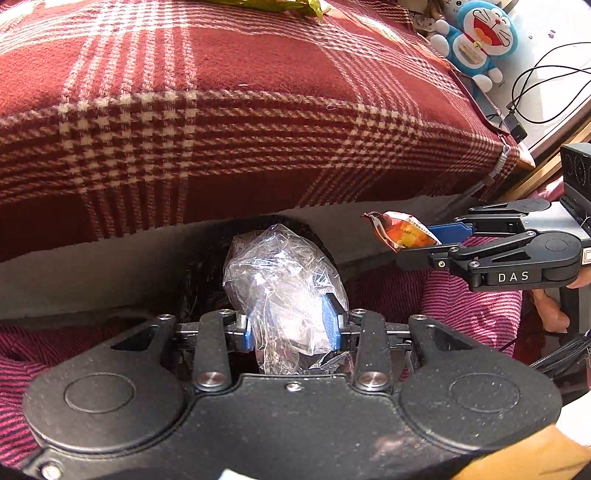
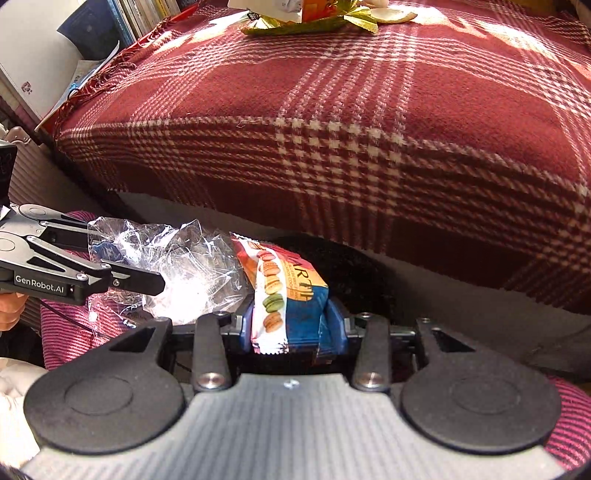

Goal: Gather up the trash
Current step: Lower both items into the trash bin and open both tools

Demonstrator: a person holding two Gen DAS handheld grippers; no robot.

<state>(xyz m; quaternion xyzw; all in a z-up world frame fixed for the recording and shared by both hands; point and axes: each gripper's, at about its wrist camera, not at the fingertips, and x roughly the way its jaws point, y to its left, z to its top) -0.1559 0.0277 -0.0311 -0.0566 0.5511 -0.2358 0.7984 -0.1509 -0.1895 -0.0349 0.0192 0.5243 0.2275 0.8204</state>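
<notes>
Below the red plaid blanket (image 1: 258, 110), left gripper (image 1: 291, 325) pinches crumpled clear plastic wrap (image 1: 284, 280), right gripper (image 2: 291, 325) clamps a colourful macaron wrapper (image 2: 284, 295); both should release squarely over the dark opening (image 2: 351, 273) ahead.

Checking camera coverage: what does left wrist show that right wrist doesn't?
Left wrist only: a blue cat plush toy at the blanket's far right corner, with black cables beside it.

Right wrist only: books standing at the far left, and the macaron print on the snack wrapper.

Both: the red plaid blanket, a green-gold wrapper at its far edge, the left gripper shut on the clear plastic bag, and the right gripper shut on the snack wrapper, both over a dark opening below the blanket's edge.
</notes>
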